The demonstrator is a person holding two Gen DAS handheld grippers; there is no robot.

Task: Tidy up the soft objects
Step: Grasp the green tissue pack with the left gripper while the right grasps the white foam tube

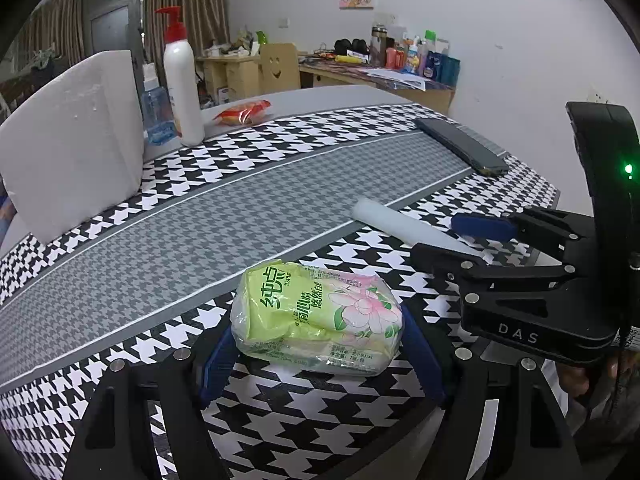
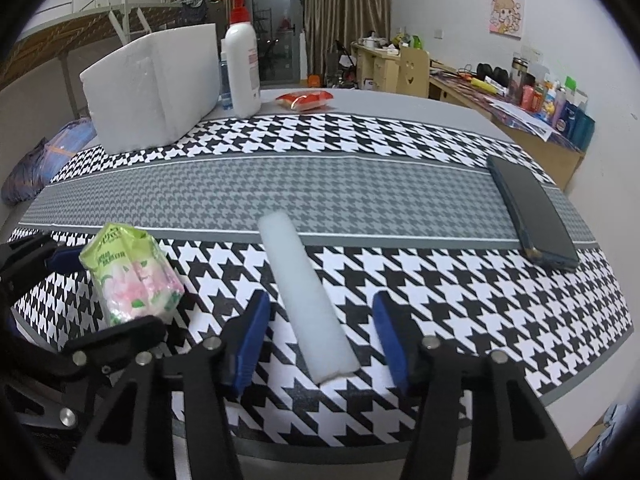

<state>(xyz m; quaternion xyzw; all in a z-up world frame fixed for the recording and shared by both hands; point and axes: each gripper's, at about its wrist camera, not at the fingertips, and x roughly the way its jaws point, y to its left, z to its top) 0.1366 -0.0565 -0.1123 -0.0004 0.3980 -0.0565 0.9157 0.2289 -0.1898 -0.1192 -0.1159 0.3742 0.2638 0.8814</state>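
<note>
The left gripper (image 1: 320, 344) pinches the tissue pack (image 1: 318, 318) on the cloth (image 1: 240, 208), while the right gripper (image 2: 320, 344) stands spread around the foam stick (image 2: 308, 300).

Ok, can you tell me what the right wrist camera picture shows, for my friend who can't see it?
A white foam stick lies on a black-and-white patterned table, between the blue fingers of the right gripper, which do not touch it. To the left, the left gripper has a green tissue pack between its fingers. Farther back are a white foam block, a lotion bottle and a dark phone.

Bare grey runner strip (image 2: 280, 184) mid-table
</note>
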